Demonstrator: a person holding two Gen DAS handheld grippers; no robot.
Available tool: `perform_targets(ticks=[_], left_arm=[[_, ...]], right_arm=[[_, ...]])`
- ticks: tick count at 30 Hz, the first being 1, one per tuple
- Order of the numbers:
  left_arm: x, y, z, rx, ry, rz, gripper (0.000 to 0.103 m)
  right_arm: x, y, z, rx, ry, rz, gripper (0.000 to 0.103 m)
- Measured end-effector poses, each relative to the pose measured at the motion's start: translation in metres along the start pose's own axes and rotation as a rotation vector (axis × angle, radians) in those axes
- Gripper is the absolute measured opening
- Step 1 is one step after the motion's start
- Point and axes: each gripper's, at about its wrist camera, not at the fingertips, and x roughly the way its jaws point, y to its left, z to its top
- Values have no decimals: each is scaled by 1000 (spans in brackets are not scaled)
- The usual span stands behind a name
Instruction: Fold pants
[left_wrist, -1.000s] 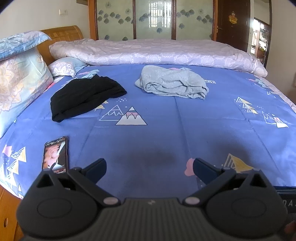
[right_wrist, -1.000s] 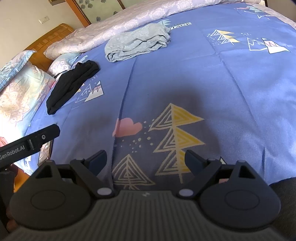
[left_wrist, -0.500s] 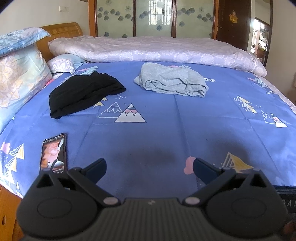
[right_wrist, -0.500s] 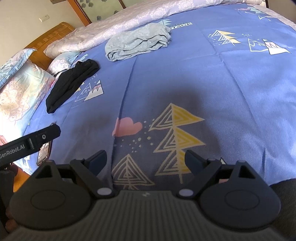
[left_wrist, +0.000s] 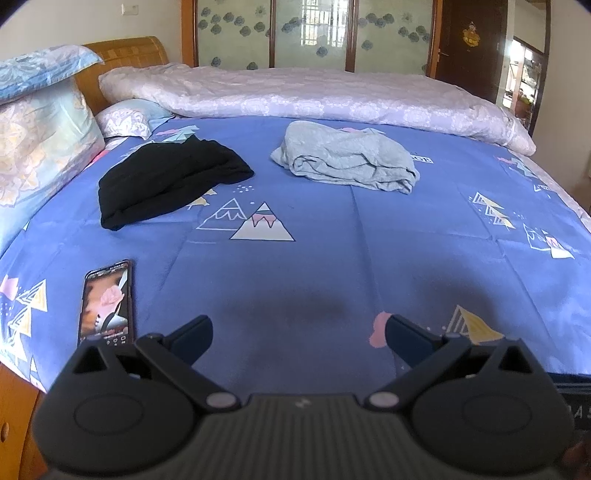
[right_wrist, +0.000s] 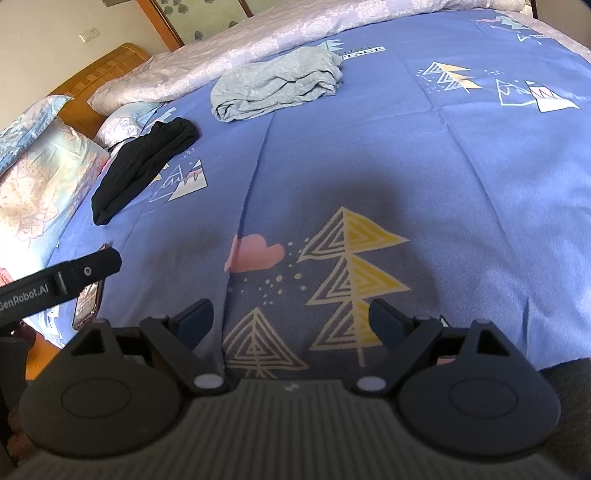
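A crumpled grey garment (left_wrist: 347, 160) lies on the blue patterned bed sheet (left_wrist: 332, 258), far side, centre; it also shows in the right wrist view (right_wrist: 277, 86). A bunched black garment (left_wrist: 166, 181) lies to its left, also seen in the right wrist view (right_wrist: 144, 166). I cannot tell which of them is the pants. My left gripper (left_wrist: 297, 332) is open and empty over the sheet's near edge. My right gripper (right_wrist: 290, 315) is open and empty, low over the sheet's tree print. The left gripper's finger (right_wrist: 66, 278) shows at the right wrist view's left.
A phone (left_wrist: 107, 301) with a lit screen lies at the bed's near left edge, close to my left gripper. A rolled pale quilt (left_wrist: 314, 96) runs along the far side. Pillows (left_wrist: 40, 129) and a wooden headboard (left_wrist: 125, 59) stand at the left.
The left wrist view has tilted slightly upward, so the garments and phone sit a little lower in the frame. Both grippers stay open and empty.
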Motion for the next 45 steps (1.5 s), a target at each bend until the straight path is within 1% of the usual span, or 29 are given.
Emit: perform_targets(ticks=[7, 14, 25, 33, 38, 45], left_arm=[[-4, -3, -1, 11, -16, -15, 103], [-5, -6, -2, 26, -16, -31, 103], [-3, -5, -1, 19, -9, -12, 103], [-5, -5, -1, 31, -31, 10, 103], [-7, -3, 0, 23, -45, 1, 103], [-7, -4, 0, 25, -38, -29, 103]], right_arm=[[0, 0, 0, 2, -1, -3, 93], [0, -2, 0, 4, -8, -5, 93], [0, -2, 1, 4, -8, -6, 93], [1, -2, 0, 6, -6, -7, 93], [1, -2, 1, 7, -5, -7, 93], [2, -3, 0, 9, -5, -8, 93]])
